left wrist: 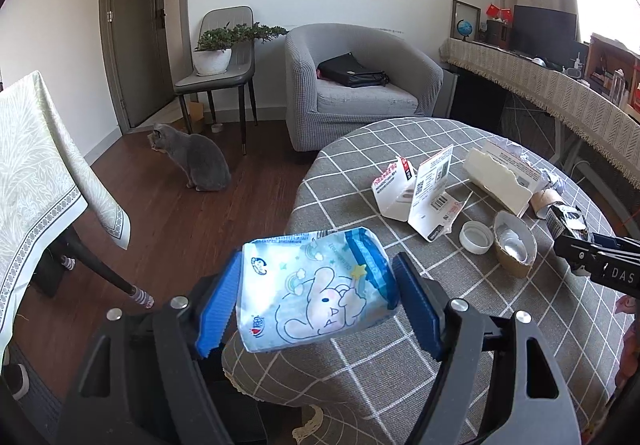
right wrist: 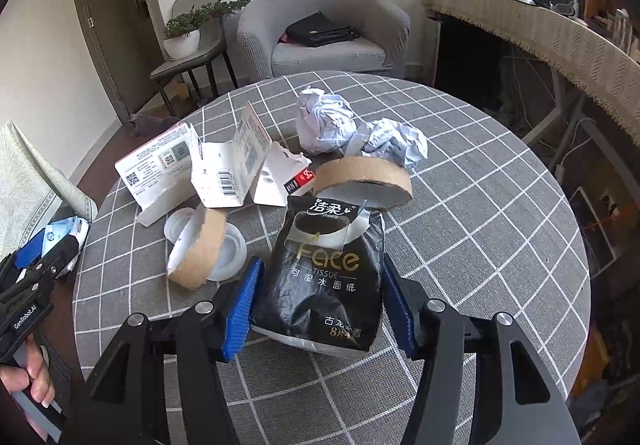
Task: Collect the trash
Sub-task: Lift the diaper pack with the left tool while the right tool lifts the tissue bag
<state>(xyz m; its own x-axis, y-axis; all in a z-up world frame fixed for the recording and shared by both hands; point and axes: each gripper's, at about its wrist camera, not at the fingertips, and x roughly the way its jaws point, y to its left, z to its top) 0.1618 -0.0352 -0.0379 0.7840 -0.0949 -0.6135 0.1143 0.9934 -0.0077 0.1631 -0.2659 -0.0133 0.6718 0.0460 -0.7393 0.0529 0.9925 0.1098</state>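
In the left wrist view, a grey cat (left wrist: 196,159) sits on the wood floor at centre left, in front of a chair carrying a potted plant (left wrist: 218,49). At lower centre the left gripper (left wrist: 316,309) has its blue pads pressed against both sides of a light blue cartoon-printed packet (left wrist: 316,289), held at the near edge of the round checked table (left wrist: 360,365). To the right lie torn white packaging cards (left wrist: 420,185), a white plastic lid (left wrist: 476,239) and a squashed cardboard ring (left wrist: 514,245).

In the right wrist view, the cards sit at centre left, the ring leaning on the lid just below them. At lower centre the right gripper (right wrist: 320,301) clamps a black tissue pack (right wrist: 324,277) between its pads — the pack rests on the tablecloth. Behind it stands a second cardboard ring (right wrist: 364,181), and beyond that two crumpled paper balls (right wrist: 356,129), touching each other.
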